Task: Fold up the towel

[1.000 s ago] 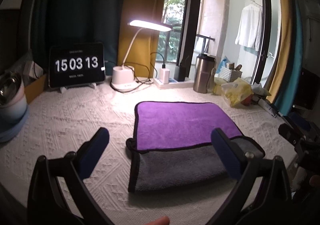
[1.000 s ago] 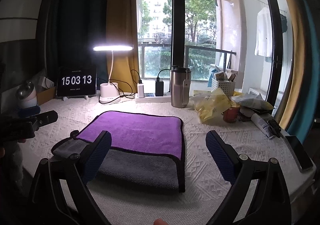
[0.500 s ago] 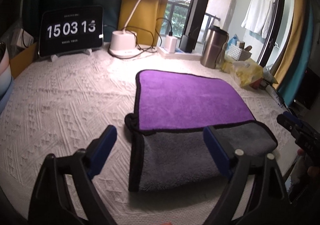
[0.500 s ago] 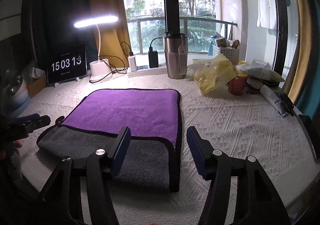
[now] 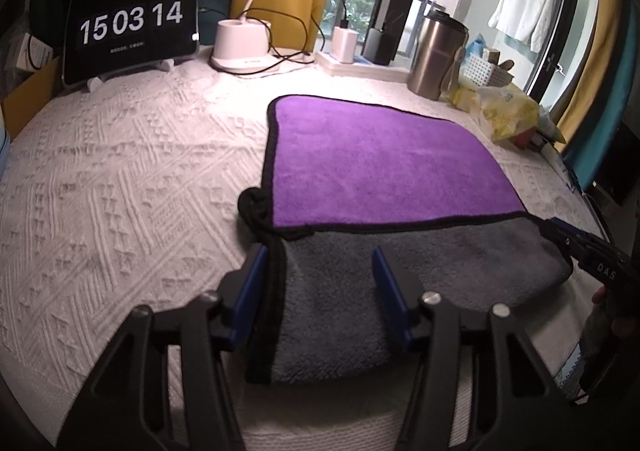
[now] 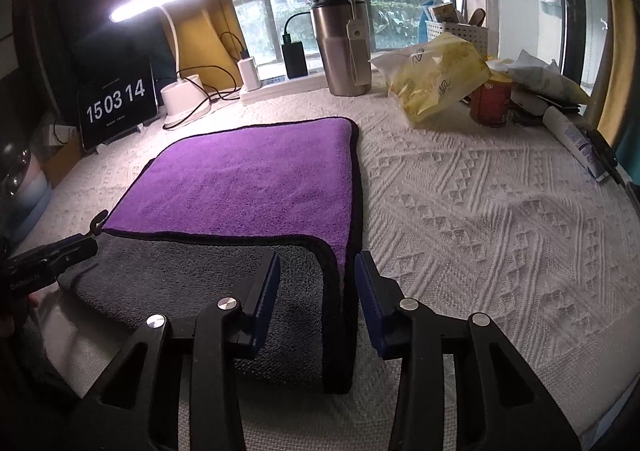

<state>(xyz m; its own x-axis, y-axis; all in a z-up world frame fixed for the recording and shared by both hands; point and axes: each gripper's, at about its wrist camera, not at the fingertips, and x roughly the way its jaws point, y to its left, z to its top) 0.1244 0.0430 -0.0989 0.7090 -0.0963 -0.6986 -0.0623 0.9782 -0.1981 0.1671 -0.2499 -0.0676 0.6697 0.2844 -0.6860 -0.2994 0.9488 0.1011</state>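
A towel with a purple face (image 5: 380,159) and a grey face (image 5: 400,275), black-edged, lies folded on the white textured table cover; it also shows in the right wrist view (image 6: 248,187). My left gripper (image 5: 316,279) is open, its blue pads straddling the towel's near left corner. My right gripper (image 6: 316,287) is open but narrower, its pads straddling the towel's near right corner. Each gripper's tip shows in the other view, the right one (image 5: 576,247) and the left one (image 6: 60,255), at the towel's near edge.
At the back stand a clock tablet (image 5: 132,27), a lit desk lamp (image 6: 180,99), chargers with cables, a steel tumbler (image 6: 344,47). To the right lie a yellow bag (image 6: 436,79), a red can (image 6: 492,99) and a tube (image 6: 572,139). The table's front edge is close below the grippers.
Both grippers have moved down and forward to the towel's near corners. Both jaws have narrowed from wide open, the right one more.
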